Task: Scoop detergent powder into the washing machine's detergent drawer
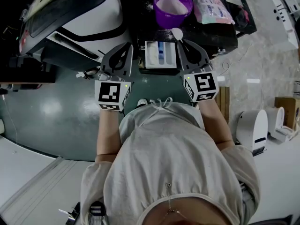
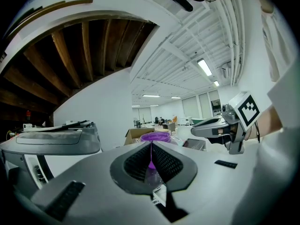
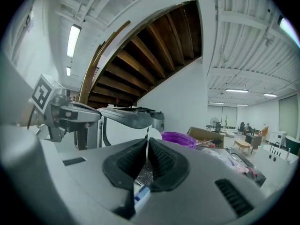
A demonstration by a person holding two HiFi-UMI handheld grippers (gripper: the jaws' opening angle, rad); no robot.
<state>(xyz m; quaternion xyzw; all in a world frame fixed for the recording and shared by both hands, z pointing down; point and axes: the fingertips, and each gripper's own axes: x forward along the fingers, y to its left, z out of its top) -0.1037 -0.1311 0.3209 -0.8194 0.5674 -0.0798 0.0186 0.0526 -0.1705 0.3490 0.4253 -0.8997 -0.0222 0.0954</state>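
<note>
The detergent drawer [image 1: 159, 55] stands pulled out, white with a blue insert, between my two grippers. Behind it is a purple tub [image 1: 172, 4] of white powder, also seen as the purple tub [image 2: 155, 137] and the purple tub [image 3: 179, 138]. My right gripper [image 1: 182, 42] [image 3: 147, 161] is shut on the thin handle of a white scoop [image 1: 177, 33], whose bowl hangs just right of the drawer's back end. My left gripper [image 1: 127, 46] [image 2: 151, 159] is shut with nothing in it, to the left of the drawer. A strip of the drawer [image 3: 140, 193] shows under the right jaws.
The white and black washing machine [image 1: 79, 13] fills the upper left. A pink and white packet [image 1: 212, 9] lies right of the tub on the dark top. White appliances [image 1: 253, 128] and a cardboard box [image 1: 286, 109] stand on the floor at right.
</note>
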